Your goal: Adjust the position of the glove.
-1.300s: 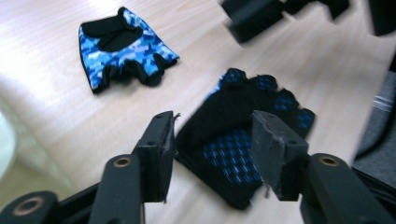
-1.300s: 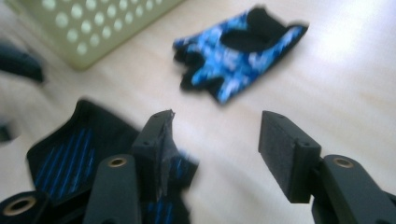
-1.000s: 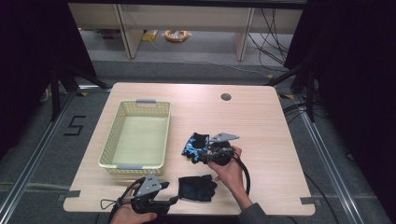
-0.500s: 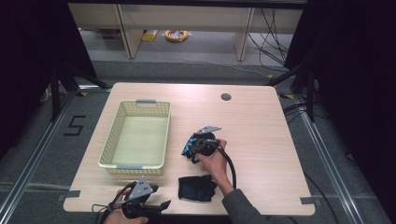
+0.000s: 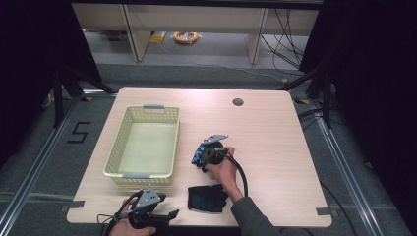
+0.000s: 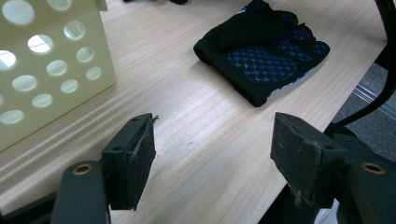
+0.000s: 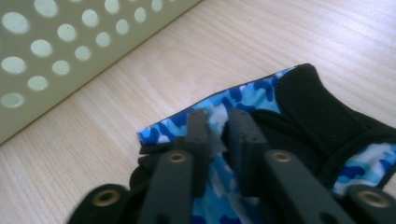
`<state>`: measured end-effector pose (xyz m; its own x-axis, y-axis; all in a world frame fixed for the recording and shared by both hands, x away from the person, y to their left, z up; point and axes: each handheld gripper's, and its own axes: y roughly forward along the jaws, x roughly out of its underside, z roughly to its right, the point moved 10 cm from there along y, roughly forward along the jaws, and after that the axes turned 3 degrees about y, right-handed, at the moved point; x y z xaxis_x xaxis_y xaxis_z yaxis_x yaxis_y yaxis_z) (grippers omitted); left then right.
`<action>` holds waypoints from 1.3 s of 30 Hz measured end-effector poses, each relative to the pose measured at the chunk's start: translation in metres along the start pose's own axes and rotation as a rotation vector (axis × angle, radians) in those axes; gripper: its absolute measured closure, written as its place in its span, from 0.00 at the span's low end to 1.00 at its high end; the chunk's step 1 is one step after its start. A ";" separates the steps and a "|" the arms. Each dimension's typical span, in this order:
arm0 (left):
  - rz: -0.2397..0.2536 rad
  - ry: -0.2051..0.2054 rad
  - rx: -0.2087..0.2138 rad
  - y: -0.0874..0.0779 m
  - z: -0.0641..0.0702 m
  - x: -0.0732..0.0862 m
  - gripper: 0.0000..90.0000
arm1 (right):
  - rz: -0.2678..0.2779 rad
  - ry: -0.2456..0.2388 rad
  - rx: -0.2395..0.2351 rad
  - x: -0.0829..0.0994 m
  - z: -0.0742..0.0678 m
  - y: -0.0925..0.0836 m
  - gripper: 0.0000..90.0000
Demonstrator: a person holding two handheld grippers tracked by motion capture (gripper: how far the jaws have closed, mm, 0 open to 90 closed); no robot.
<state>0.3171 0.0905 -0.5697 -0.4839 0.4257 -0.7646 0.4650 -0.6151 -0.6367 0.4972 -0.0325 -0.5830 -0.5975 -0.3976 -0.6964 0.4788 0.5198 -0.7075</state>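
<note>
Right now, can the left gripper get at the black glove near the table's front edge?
Probably yes. The left gripper is open, and the black glove lies ahead of it across bare table. The basket stands off to one side.

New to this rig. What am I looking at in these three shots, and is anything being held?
No robot arm here: a person works at a wooden table with a hand-held two-jaw gripper in each hand. The high view comes from a fixed camera above the person's side. The other two come from cameras riding on each gripper, looking along its black jaws.

On the table: a pale perforated basket, a black glove near the front edge, and a blue camouflage glove beside the basket.

The right gripper has just been closing its jaws, and they now pinch a fold of the camouflage glove, which lies on the table. The left gripper is open over bare wood, holding nothing.
</note>
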 end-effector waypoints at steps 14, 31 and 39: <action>0.009 -0.008 -0.009 -0.001 -0.005 -0.001 0.35 | 0.068 -0.037 -0.061 -0.017 -0.001 -0.026 0.99; 0.040 -0.074 -0.016 -0.005 -0.012 -0.005 0.35 | 0.148 -0.183 -0.246 -0.016 -0.058 -0.103 0.99; 0.050 -0.070 -0.023 -0.004 -0.014 -0.006 0.35 | 0.123 -0.248 -0.319 0.015 -0.083 -0.122 0.99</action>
<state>0.3286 0.1003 -0.5638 -0.5102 0.3465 -0.7871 0.5066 -0.6186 -0.6007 0.3768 -0.0391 -0.4974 -0.3567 -0.4676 -0.8088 0.2903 0.7673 -0.5717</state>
